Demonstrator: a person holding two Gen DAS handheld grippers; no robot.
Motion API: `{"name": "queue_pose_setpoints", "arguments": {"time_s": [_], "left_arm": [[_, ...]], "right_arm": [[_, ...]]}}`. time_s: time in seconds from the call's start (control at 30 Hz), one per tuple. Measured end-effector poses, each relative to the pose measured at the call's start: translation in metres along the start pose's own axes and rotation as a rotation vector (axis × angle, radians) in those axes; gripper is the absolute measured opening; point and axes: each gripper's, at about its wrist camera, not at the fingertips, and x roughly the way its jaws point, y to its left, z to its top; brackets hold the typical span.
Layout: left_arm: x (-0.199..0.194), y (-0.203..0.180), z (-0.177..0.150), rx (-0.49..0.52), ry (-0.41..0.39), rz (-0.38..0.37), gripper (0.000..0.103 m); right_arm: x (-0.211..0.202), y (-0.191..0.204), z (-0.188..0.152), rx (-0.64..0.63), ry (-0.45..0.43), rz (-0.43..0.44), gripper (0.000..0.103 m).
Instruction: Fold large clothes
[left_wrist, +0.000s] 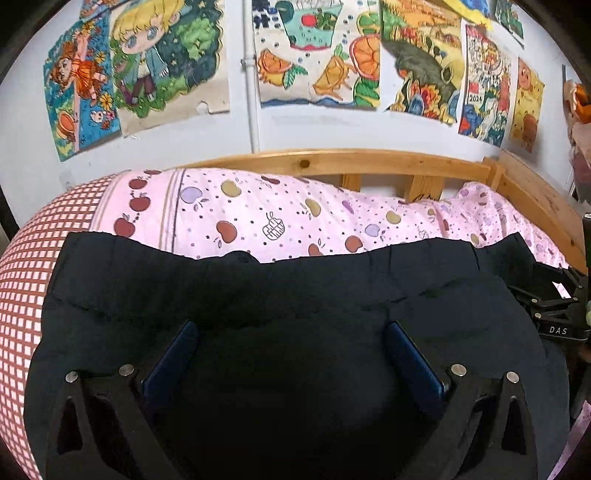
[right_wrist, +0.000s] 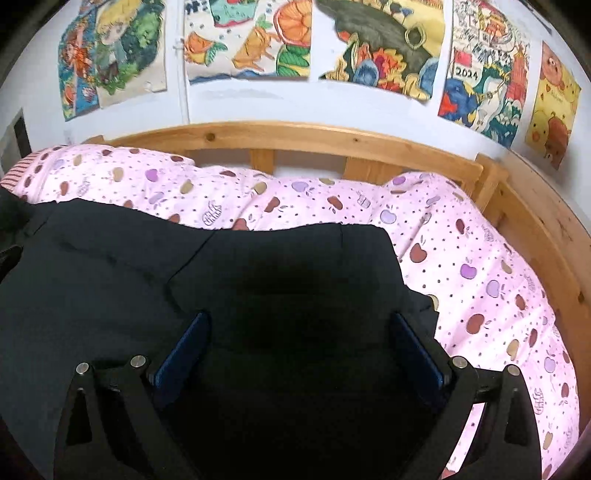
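Observation:
A large dark navy garment (left_wrist: 258, 295) lies spread on the bed, folded over with a layer edge running across it. It also fills the lower left of the right wrist view (right_wrist: 110, 277). My left gripper (left_wrist: 291, 328) is open, its blue pads (left_wrist: 177, 354) wide apart just above the cloth. My right gripper (right_wrist: 299, 321) is open too, over the garment's right end, its pads (right_wrist: 413, 343) holding nothing. The right gripper's black body (left_wrist: 557, 306) shows at the right edge of the left wrist view.
The bed has a pink apple-print cover (right_wrist: 480, 277) and a red-checked part (left_wrist: 22, 295) on the left. A wooden bed rail (left_wrist: 332, 162) runs behind and along the right side (right_wrist: 546, 240). Drawings (left_wrist: 314, 55) hang on the white wall.

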Motion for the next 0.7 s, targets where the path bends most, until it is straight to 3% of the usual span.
{"name": "queue_pose_setpoints", "arguments": {"time_s": [0.17, 0.43, 0.6, 0.7], "left_arm": [[0.013, -0.006, -0.008, 0.015, 0.013, -0.008, 0.103], [0.009, -0.020, -0.018, 0.079, -0.038, 0.060, 0.103], [-0.004, -0.018, -0.024, 0.081, -0.081, 0.055, 0.103], [-0.017, -0.014, -0.022, 0.072, -0.100, 0.030, 0.103]], "right_arm": [[0.013, -0.009, -0.013, 0.064, 0.000, 0.063, 0.101], [0.012, -0.020, -0.032, 0.126, -0.062, 0.105, 0.101], [0.003, -0.034, -0.042, 0.188, -0.122, 0.186, 0.101], [-0.015, -0.045, -0.048, 0.230, -0.207, 0.218, 0.101]]}}
